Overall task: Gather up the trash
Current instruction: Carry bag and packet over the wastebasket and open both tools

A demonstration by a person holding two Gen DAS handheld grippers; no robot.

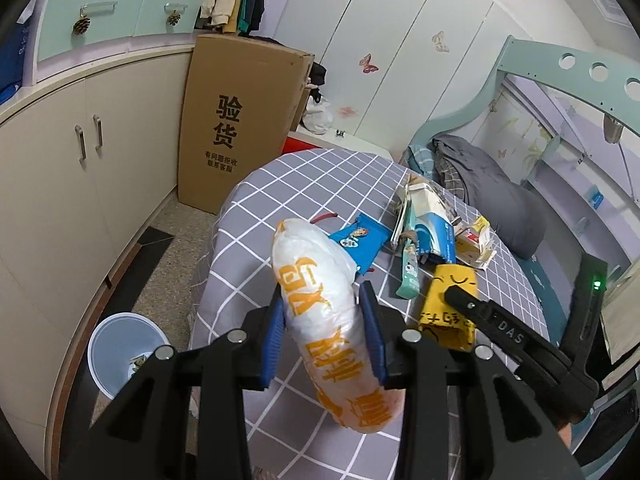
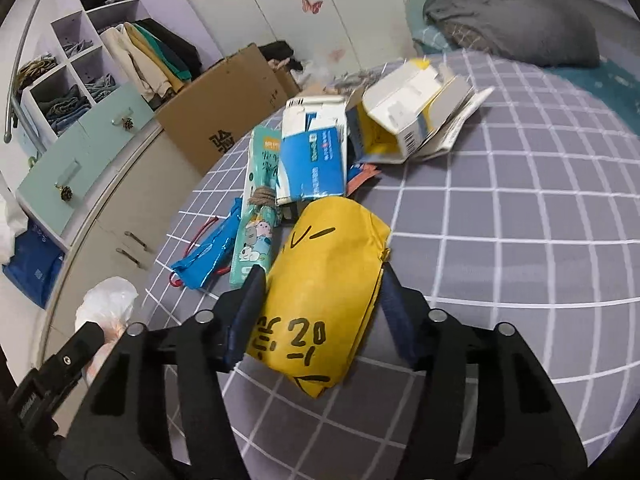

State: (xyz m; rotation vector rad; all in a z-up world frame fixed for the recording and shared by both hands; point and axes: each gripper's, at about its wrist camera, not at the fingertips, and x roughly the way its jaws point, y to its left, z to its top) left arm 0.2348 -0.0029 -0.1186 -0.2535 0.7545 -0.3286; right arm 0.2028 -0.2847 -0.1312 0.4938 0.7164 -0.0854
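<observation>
A: What does the left gripper (image 1: 322,300) have?

B: Its blue pads are pinched on a white plastic bag (image 1: 320,300) with orange print, stuffed into a roll and held above the edge of the grey checked bedsheet (image 1: 304,184). Below it on the floor stands a pale blue bin (image 1: 120,344) with a scrap or two inside.

A: And the right gripper (image 2: 322,280)?

B: Clamped on a yellow paper bag (image 2: 328,280) with black hand-drawn marks. The bag's near end sticks out below the fingers, over the sheet.

A: What lies loose on the bed?

B: Just beyond the yellow bag, a pile: a blue foil wrapper (image 2: 208,252) beside a red cord (image 2: 200,228), a teal cartoon-printed packet (image 2: 258,216) with twine around it, a blue and white carton (image 2: 314,160) overlapping that packet, and a torn-open white and yellow box (image 2: 408,120) farthest back.

A: Anything around the bed?

B: A tall cardboard box (image 1: 236,120) leans against the cream cabinets (image 1: 80,168), and a grey blanket (image 1: 488,192) lies bunched at the far end.
</observation>
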